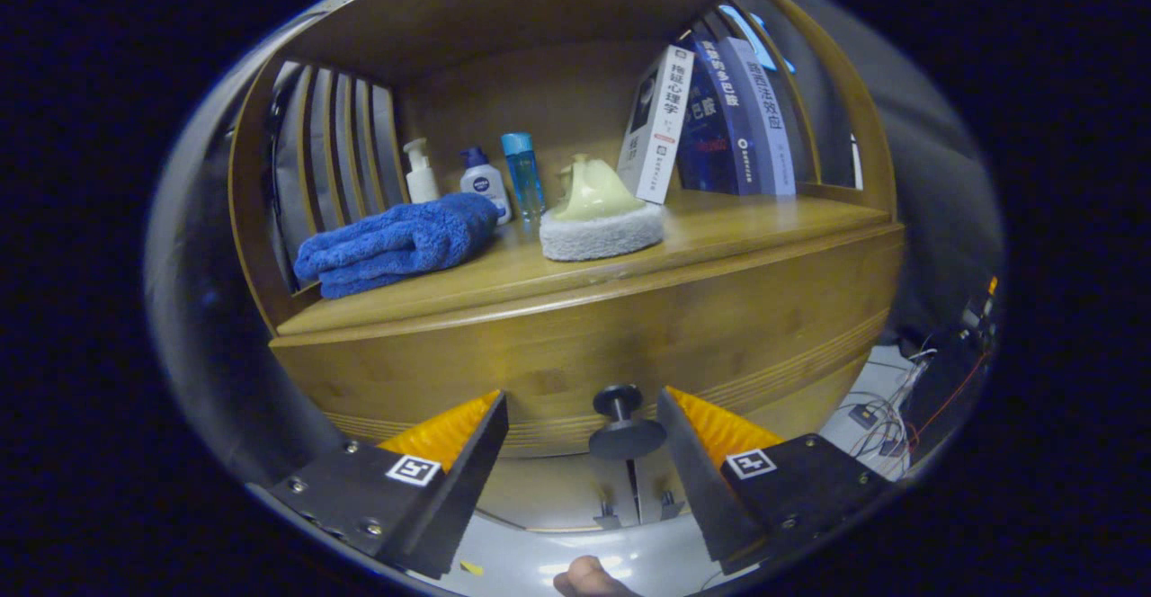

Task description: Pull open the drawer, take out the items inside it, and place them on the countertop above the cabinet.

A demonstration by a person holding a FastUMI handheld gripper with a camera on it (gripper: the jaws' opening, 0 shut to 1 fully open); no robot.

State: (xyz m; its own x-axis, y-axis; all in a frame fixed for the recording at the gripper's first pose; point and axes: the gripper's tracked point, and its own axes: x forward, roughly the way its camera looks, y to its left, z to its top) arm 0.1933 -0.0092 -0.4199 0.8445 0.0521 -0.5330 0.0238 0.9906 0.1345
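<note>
Knob [623, 424] of drawer [584, 345] sits between open gripper [581, 417] fingers.

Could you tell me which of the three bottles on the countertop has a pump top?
The white bottle, farthest from the books; its neighbours have blue caps.

Fisheye view along the fingers [581, 453], close (slightly low) before the cabinet [629, 327].

The wooden countertop [719, 219] carries a blue towel [396, 242], 3 bottles [486, 182], a scrubber [601, 219], and leaning books [710, 120].
</note>
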